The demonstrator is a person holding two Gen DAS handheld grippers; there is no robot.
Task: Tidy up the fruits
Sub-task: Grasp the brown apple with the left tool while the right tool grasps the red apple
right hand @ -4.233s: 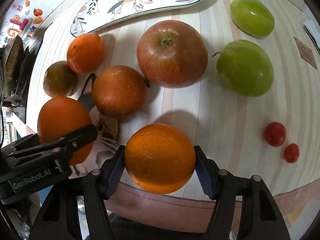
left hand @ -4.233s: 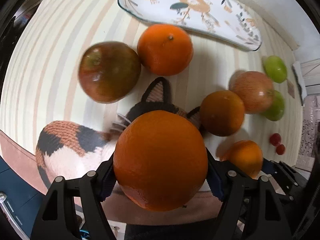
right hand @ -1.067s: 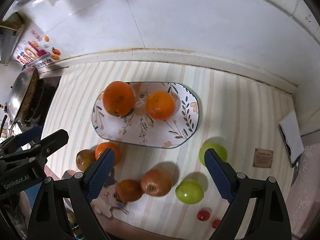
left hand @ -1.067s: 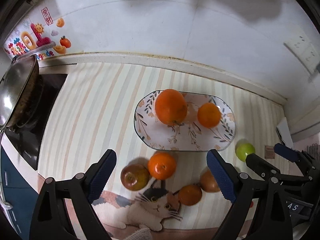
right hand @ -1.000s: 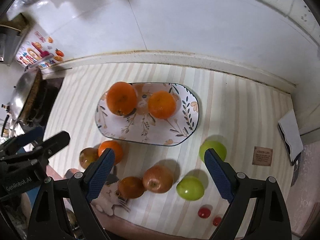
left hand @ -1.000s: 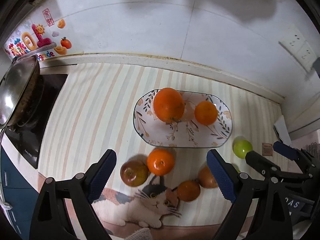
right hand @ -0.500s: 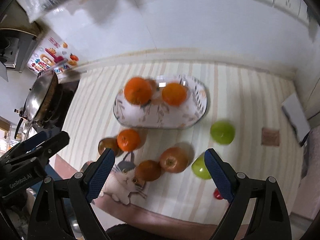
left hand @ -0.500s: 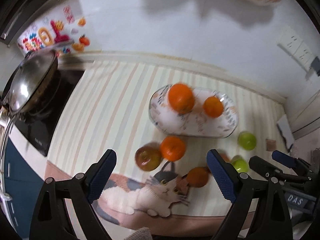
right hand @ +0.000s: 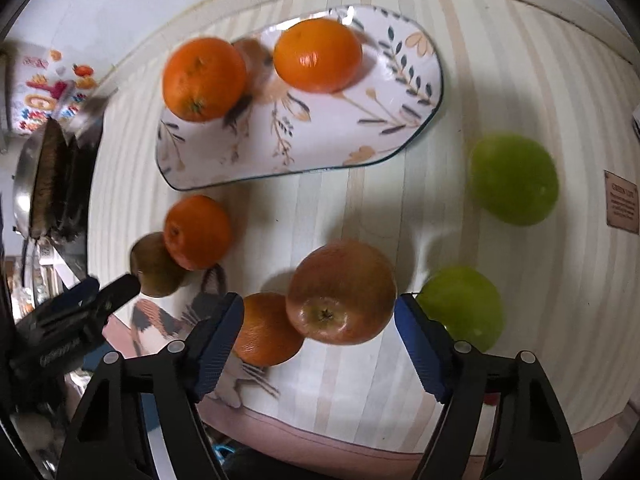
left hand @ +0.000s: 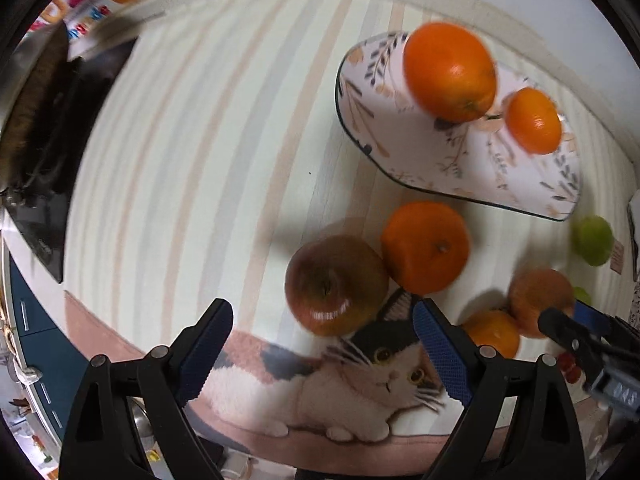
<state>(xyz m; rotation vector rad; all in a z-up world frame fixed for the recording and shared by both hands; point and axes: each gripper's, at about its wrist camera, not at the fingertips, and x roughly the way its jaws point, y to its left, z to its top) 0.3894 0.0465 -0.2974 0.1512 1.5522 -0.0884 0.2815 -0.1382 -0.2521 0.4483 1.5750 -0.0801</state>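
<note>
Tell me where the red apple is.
In the right wrist view, the red apple lies low centre, touching an orange on its left, a green apple to its right.

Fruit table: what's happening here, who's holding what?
Nobody is holding anything. Both grippers are open and empty above the striped mat. The left gripper is lined up on the dark apple, the right gripper on the red apple. Two oranges sit on the plate. Two more oranges, both apples and two green fruits are on the mat, not yet sorted.
</note>
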